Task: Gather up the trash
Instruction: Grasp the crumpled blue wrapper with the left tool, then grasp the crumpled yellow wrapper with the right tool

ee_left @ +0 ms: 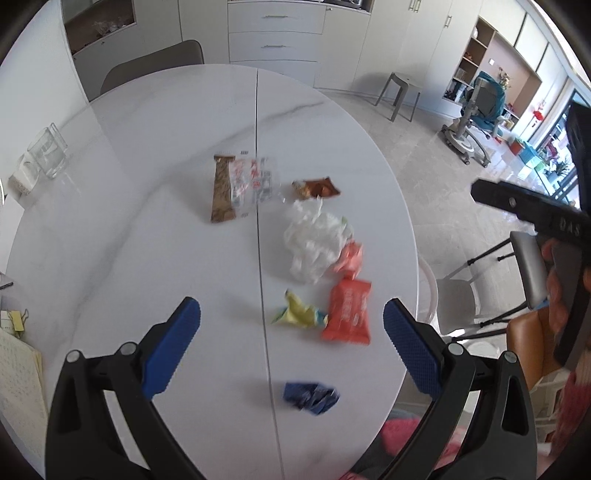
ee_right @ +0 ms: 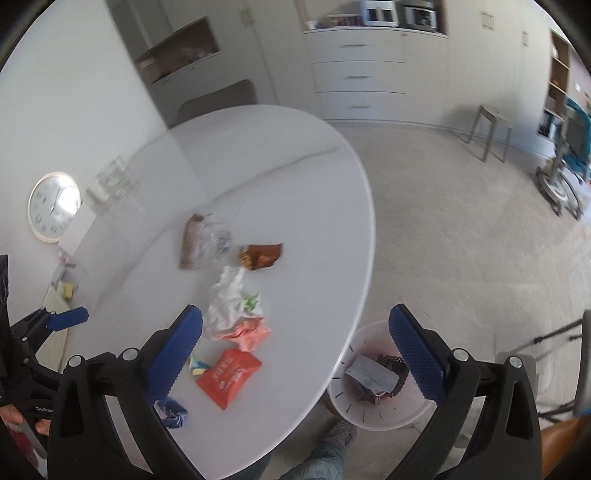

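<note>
White cabinets and drawers line the far wall behind an oval white table with a seam running down its middle. Litter is strewn on the table, and the orange-red packet serves as a marker for the rest: a yellow-green wrapper lies just to its left, touching or nearly touching it; a pink crumpled wrapper sits just beyond it; a crumpled white plastic bag lies farther out, against the pink one; a brown snack wrapper lies past the white bag; and a clear packet with a brown strip sits well apart to the far left, across the seam. A crumpled blue wrapper rests nearer the camera than the orange-red packet, close to the table's near edge. The left gripper hangs above this near part of the table with its blue-padded fingers spread wide and nothing between them; the blue wrapper shows in the gap. The right gripper is likewise spread wide and carries nothing, straddling the table edge, with the orange-red packet visible between its fingers. On the floor to the right of that packet, just off the table edge, stands a white wastebasket holding a pale blue face mask and some dark scraps. Clear glass jars stand at the far left of the table, and a grey stool sits by the cabinets.
</note>
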`<state>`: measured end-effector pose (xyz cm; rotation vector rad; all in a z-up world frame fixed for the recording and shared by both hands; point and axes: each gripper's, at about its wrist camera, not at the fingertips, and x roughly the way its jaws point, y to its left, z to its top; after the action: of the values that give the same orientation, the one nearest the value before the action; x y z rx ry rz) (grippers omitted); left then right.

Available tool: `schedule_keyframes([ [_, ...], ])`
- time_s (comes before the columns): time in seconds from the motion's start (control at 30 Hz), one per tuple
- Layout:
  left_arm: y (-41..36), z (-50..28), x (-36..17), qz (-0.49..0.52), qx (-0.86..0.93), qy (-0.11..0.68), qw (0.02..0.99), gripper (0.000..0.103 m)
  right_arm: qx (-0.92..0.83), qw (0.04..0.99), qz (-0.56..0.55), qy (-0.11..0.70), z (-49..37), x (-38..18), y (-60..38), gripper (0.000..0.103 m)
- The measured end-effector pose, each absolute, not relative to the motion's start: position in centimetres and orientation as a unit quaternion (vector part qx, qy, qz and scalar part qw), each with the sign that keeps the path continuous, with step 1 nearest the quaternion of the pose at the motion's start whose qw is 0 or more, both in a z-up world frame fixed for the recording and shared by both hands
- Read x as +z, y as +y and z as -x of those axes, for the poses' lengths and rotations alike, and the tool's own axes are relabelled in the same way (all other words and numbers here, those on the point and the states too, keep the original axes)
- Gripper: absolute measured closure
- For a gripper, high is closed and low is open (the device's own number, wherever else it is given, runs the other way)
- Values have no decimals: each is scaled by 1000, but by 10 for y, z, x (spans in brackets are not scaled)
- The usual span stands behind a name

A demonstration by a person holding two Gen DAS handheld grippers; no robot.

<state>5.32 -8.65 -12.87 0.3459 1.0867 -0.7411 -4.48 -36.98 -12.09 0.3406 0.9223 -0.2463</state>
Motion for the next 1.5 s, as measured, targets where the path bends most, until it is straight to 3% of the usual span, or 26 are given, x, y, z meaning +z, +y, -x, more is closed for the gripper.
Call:
schedule_keyframes([
  [0.3, -57, -12, -184, -155, -382, 511, 754, 8, -47, 862, -121, 490, 30, -156, -319, 3],
  [0.53, -67, -3, -221, -172, -397, 517, 738, 24, -45, 846, -123, 516, 33, -179, -300, 3],
  [0.67, -73, 0, -238, -197, -410, 521, 722, 46, -57, 841, -128, 523, 41, -185, -297, 3],
  [0.8, -73, 2, -242, -203, -427, 505, 722, 56, -78, 837, -138, 524, 47, -189, -298, 3],
  [0.83, -72, 2, -240, -202, -431, 503, 721, 62, -83, 836, -141, 524, 47, -189, -299, 3],
  [0.9, -71, -4, -240, -188, -441, 510, 714, 85, -95, 834, -152, 521, 49, -193, -299, 3],
  [0.93, -69, -8, -242, -181, -443, 521, 707, 88, -102, 833, -158, 521, 49, -195, -298, 3],
  [1.23, -48, -22, -239, -152, -461, 523, 701, 88, -100, 825, -184, 525, 34, -217, -273, 6],
  [1.43, -22, -43, -214, -120, -449, 519, 717, 88, -3, 847, -77, 526, 4, -216, -230, 13],
  [1.5, -14, -47, -205, -117, -439, 515, 726, 88, 23, 844, -42, 534, -10, -224, -219, 21],
])
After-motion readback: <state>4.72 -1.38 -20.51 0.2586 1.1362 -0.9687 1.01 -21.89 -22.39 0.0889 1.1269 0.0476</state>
